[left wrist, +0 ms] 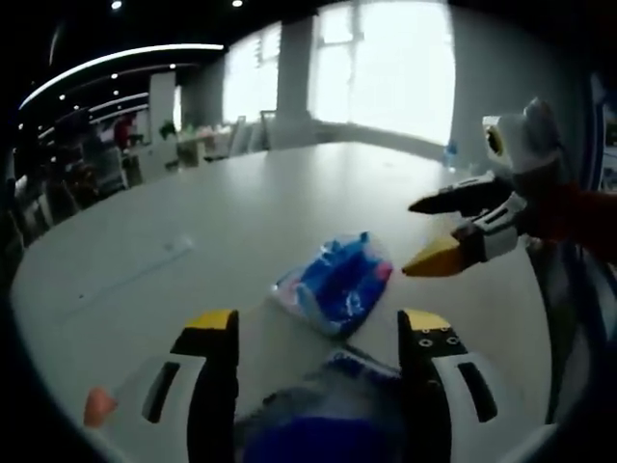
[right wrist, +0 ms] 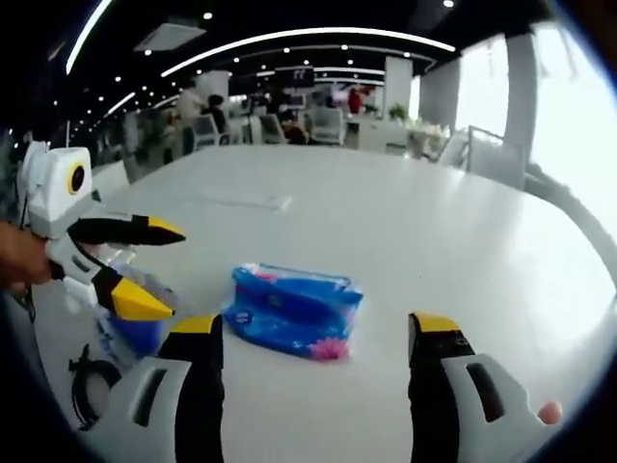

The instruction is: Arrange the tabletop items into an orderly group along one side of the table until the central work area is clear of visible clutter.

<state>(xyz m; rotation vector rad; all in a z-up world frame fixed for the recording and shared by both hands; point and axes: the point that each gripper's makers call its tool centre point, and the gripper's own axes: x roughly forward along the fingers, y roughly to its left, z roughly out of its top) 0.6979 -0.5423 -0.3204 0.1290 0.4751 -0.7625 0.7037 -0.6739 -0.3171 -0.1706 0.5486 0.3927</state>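
Left tool [left wrist: 319, 333] agape, empty | right tool [right wrist: 316, 333] agape, empty | tissue pack [right wrist: 292, 309] print unreadable

On the table [right wrist: 405, 231], the tissue pack [right wrist: 292, 309] lies just right of a cup [right wrist: 130, 328], with a cable [right wrist: 87, 386] left of the cup.
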